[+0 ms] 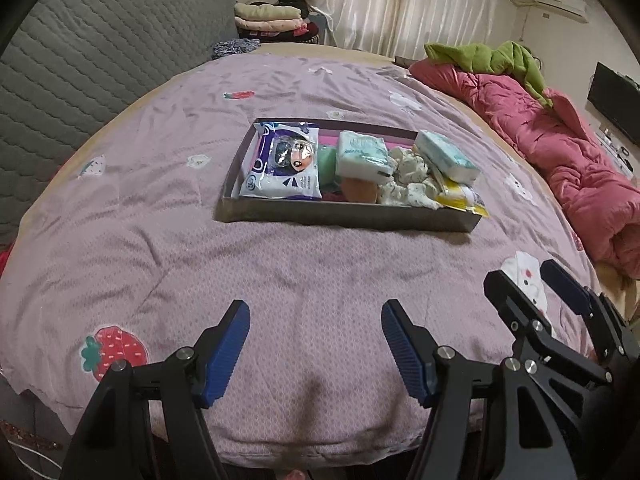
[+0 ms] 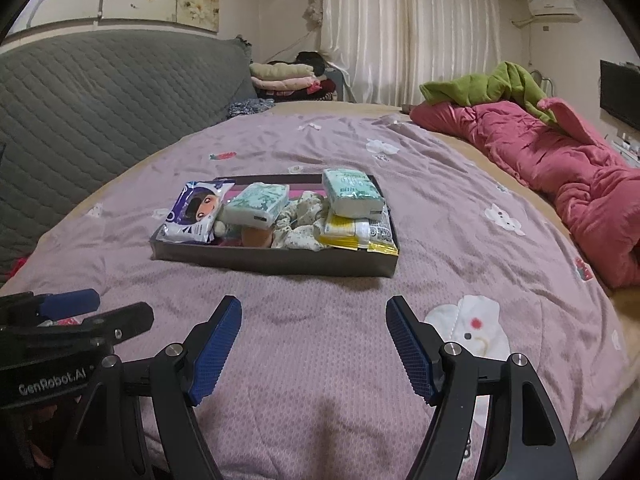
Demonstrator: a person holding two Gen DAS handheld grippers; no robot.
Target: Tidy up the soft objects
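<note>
Both grippers, left (image 1: 315, 322) and right (image 2: 314, 318), hover over the near edge of the bed (image 1: 280, 280), jaws wide apart and empty. The soft packs (image 1: 362, 155) and cloth (image 1: 412, 184) lie in the tray (image 1: 348, 214) mid-bed.

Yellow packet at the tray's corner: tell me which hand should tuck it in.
Probably right. The yellow packet overhangs the tray at its right end, the side nearer the right tongs. The left tongs face the other end. Both are open and empty.
</note>
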